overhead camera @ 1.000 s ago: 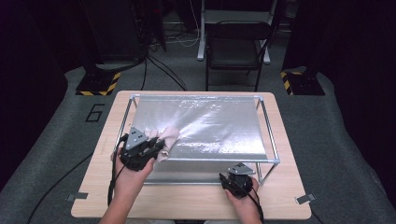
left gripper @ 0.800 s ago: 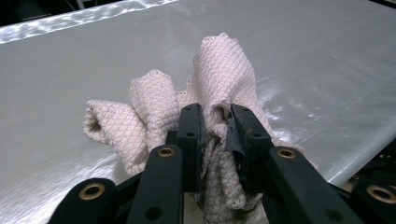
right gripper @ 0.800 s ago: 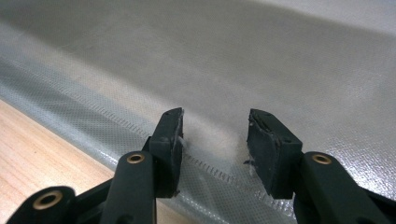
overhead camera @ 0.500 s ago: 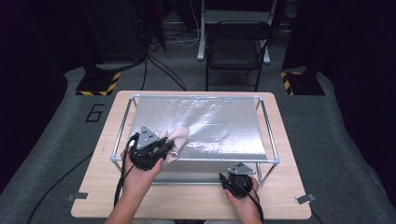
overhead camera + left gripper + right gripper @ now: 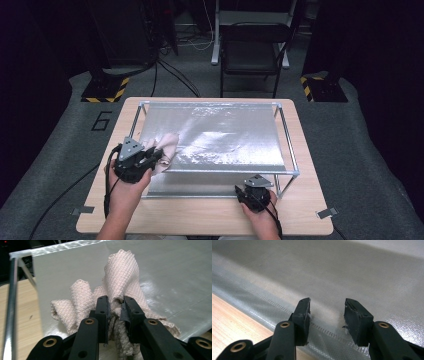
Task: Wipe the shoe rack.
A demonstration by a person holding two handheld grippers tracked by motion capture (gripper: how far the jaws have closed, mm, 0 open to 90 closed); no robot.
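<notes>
One cloth, one silver sheet stretched on one metal frame, and two grippers are on the table. The left gripper is clenched on the bunched pinkish cloth at the sheet's 8 o'clock corner. The cloth's long axis seems to run from 7 toward 1 o'clock, though its folds blur this. Its lower part is hidden behind the jaws. The right gripper, at 5 o'clock, stands released over the sheet's near hem, gripping nothing.
</notes>
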